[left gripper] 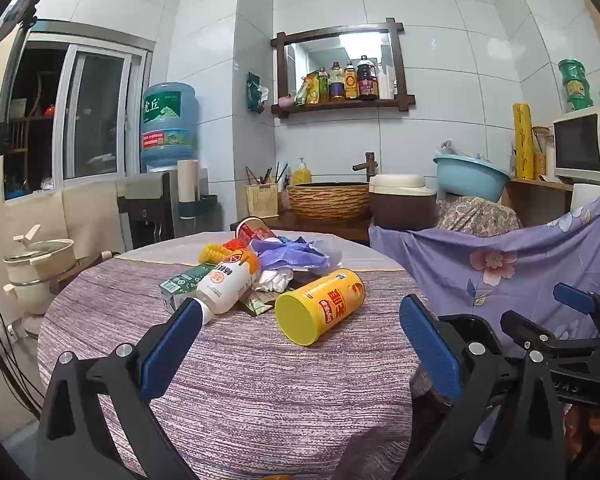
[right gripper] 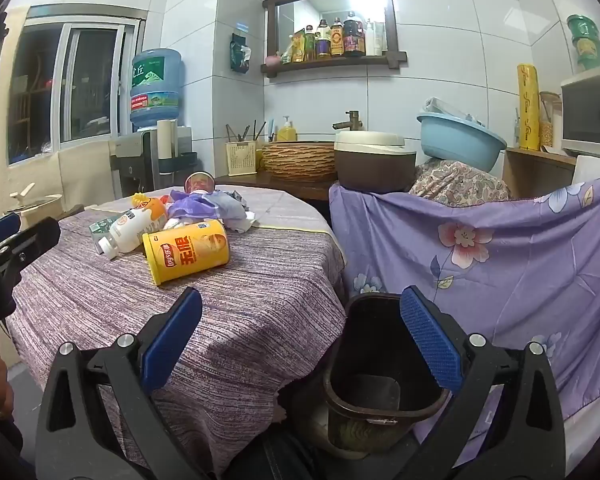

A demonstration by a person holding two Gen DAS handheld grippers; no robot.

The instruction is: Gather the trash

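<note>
A pile of trash lies on the round table (left gripper: pixel 240 380): a yellow chip can (left gripper: pixel 320 306) on its side, a white and orange bottle (left gripper: pixel 230 280), a green carton (left gripper: pixel 180 286), a red cup (left gripper: pixel 256 232), and purple plastic (left gripper: pixel 288 254) with white wrappers. My left gripper (left gripper: pixel 300 336) is open and empty, hovering just short of the can. My right gripper (right gripper: pixel 300 332) is open and empty, above the table's right edge and a dark bin (right gripper: pixel 380 376) on the floor. The can (right gripper: pixel 186 250) and bottle (right gripper: pixel 130 230) also show in the right wrist view.
A chair draped in purple flowered cloth (right gripper: pixel 500 260) stands right of the table and bin. Behind are a counter with a woven basin (left gripper: pixel 330 200), a rice cooker (left gripper: pixel 400 206), a blue tub (left gripper: pixel 472 176) and a microwave (left gripper: pixel 588 144). A water dispenser (left gripper: pixel 168 128) stands at the left.
</note>
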